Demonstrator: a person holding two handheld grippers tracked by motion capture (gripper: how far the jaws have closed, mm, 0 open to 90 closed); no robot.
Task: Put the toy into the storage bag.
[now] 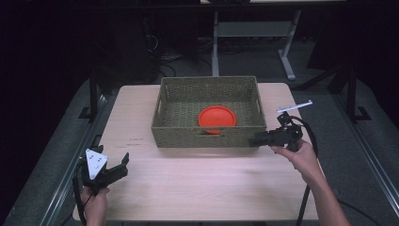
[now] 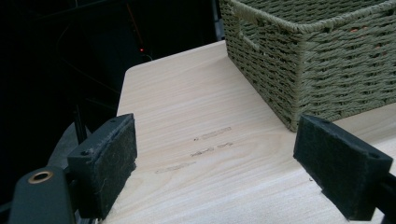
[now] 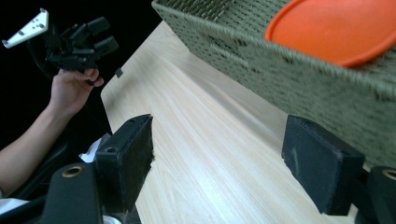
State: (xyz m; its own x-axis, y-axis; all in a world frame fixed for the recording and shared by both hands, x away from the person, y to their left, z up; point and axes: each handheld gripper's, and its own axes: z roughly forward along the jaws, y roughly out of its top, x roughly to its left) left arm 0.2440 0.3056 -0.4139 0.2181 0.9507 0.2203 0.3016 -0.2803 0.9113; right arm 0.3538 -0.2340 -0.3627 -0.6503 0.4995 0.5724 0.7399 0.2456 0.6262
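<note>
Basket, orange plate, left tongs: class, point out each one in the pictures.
basket (image 1: 161, 126): high view, left wall.
orange plate (image 1: 216, 116): high view, its middle.
left tongs (image 1: 119, 165): high view, between the tips.

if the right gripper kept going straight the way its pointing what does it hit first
Probably nothing soon: the right gripper points left along the front wall of the woven olive basket, over bare light wooden table. Depth is unclear.
</note>
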